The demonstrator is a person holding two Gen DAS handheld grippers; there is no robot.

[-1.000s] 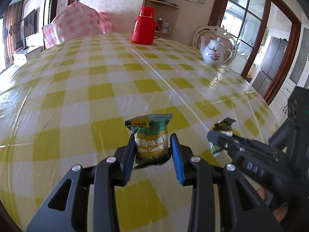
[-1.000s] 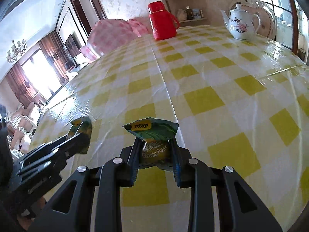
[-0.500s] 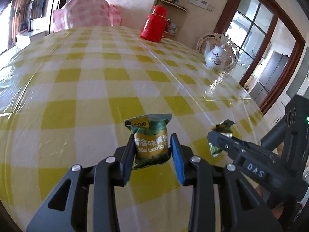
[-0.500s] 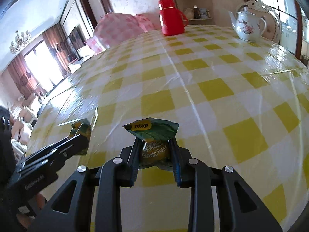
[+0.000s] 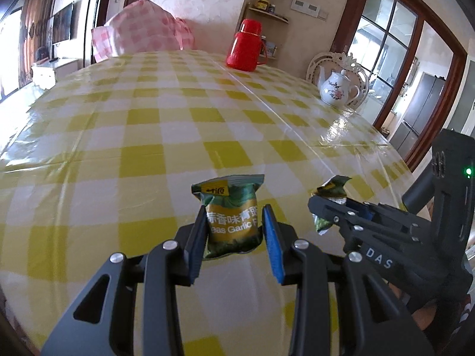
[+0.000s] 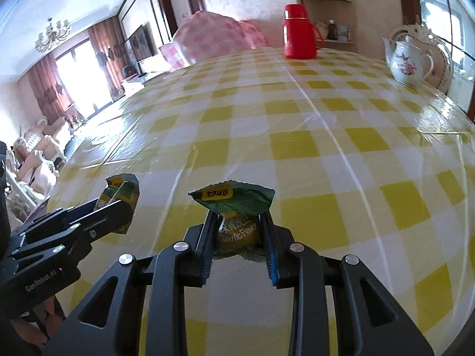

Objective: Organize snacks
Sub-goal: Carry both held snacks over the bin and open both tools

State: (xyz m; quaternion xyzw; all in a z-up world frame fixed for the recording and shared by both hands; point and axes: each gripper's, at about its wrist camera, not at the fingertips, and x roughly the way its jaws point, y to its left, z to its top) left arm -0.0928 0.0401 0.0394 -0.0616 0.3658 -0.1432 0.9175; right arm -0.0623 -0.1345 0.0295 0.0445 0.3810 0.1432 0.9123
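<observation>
My left gripper (image 5: 234, 222) is shut on a green and gold garlic-flavour snack packet (image 5: 231, 213), held above the yellow checked tablecloth (image 5: 178, 136). My right gripper (image 6: 237, 222) is shut on a second packet of the same kind (image 6: 236, 222). In the left wrist view the right gripper (image 5: 332, 207) is close on the right with its packet (image 5: 331, 195). In the right wrist view the left gripper (image 6: 118, 207) is at the lower left with its packet (image 6: 121, 191).
A red thermos jug (image 5: 245, 46) stands at the table's far side and a white flowered teapot (image 5: 337, 89) at the far right. A pink checked cushion (image 5: 142, 29) lies behind the table. The table edge runs near on the right (image 5: 409, 172).
Both grippers have risen and tilted up with their packets, so more of the room shows. They keep the same side-by-side spacing. Neither grip has changed.
</observation>
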